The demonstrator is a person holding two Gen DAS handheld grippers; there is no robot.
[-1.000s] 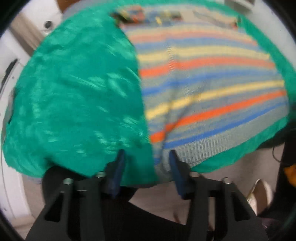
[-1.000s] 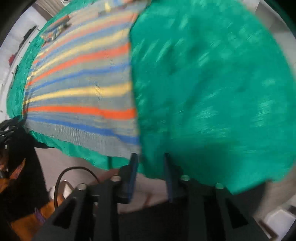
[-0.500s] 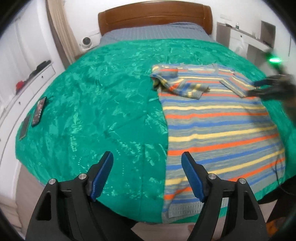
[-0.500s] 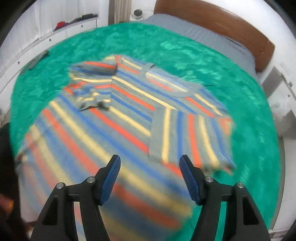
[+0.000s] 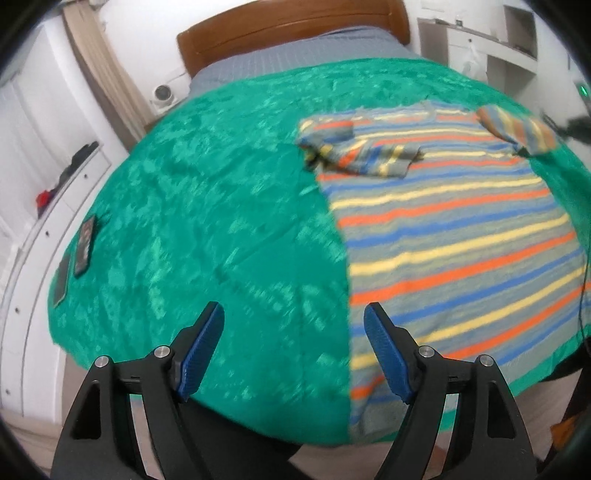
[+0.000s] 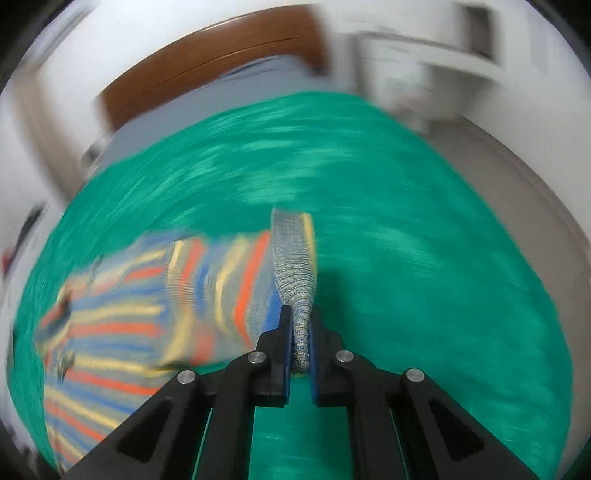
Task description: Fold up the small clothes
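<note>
A bed fills both views, draped in a crinkled green bedspread that hangs over the near edge. At 12 o'clock in the left wrist view stands a brown wooden headboard, with a strip of grey sheet showing below it. White drawers run down the 9 o'clock side, a beige curtain hangs at 11 o'clock, and white shelving sits at 1 o'clock. The striped sweater lies flat on the bedspread from 3 to 5 o'clock, one sleeve folded across its chest near 1 o'clock. Two dark flat devices rest on the bedspread at 9 o'clock. The left gripper has its blue pads spread wide with nothing between them, above the bedspread at 6 o'clock. The right gripper, in a blurred view, has just closed and is clamped on the grey ribbed cuff of the other sleeve
</note>
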